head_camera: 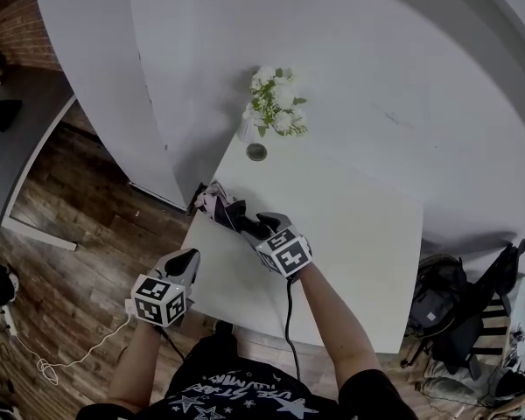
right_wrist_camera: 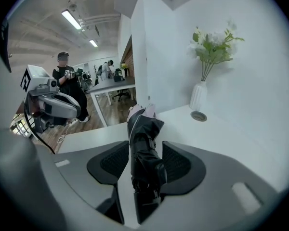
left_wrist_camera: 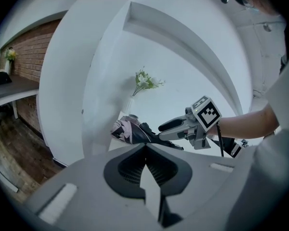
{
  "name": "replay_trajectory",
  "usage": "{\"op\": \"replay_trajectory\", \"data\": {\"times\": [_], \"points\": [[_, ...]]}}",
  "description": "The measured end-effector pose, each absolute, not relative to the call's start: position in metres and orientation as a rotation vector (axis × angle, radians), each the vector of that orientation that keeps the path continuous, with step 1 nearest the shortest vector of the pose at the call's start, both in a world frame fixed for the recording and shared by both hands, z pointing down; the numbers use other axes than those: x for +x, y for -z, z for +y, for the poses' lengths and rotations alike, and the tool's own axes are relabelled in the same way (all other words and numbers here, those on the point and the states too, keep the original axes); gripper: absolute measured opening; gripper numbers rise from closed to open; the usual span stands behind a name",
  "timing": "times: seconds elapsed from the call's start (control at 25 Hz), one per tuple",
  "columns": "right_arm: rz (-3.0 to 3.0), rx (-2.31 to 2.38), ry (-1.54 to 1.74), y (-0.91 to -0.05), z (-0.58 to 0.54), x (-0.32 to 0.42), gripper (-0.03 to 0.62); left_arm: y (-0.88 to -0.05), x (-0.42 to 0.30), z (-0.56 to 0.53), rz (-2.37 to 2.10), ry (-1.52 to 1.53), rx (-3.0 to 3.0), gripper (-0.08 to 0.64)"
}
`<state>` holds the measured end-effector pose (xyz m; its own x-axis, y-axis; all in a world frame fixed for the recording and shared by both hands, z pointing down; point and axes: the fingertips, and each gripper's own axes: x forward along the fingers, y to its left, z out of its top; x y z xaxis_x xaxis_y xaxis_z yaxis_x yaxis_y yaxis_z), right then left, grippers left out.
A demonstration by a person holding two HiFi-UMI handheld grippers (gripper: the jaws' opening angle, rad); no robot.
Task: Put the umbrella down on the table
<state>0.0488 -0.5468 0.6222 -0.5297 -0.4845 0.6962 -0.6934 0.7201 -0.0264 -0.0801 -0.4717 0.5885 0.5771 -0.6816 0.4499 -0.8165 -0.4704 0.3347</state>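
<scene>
Head view | white table (head_camera: 350, 234), wood floor (head_camera: 79, 226) | right hand-held gripper (head_camera: 259, 227) clamps folded umbrella (head_camera: 217, 205) | left hand-held gripper (head_camera: 192, 255) closed, empty

White slender vase (right_wrist_camera: 198, 96) holding white flowers with green leaves (right_wrist_camera: 213, 44) stands upright against the white wall (head_camera: 376, 59). Small round grey disc (head_camera: 256, 152), possibly a cable port, lies just beside the vase. Black backpack (head_camera: 437, 294) rests on the brown wood-plank floor (head_camera: 87, 234). Thin white cable (head_camera: 70, 357) trails across that floor.

two grippers held forward, the right one ahead
the right gripper (head_camera: 264, 227) was clamped on the umbrella (head_camera: 220, 206), its forearm stretched forward; the left gripper (head_camera: 187, 259) sat nearer the body, jaws pressed together with nothing between them.
</scene>
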Motion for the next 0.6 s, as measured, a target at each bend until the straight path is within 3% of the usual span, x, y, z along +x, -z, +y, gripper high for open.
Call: {"op": "replay_trajectory", "data": {"times": [0.6], "points": [[-2.426,1.146,-0.415,-0.532,-0.48,0.095,0.052,-0.527,-0.038,-0.426,-1.203,-0.296,2.427,0.003]]}}
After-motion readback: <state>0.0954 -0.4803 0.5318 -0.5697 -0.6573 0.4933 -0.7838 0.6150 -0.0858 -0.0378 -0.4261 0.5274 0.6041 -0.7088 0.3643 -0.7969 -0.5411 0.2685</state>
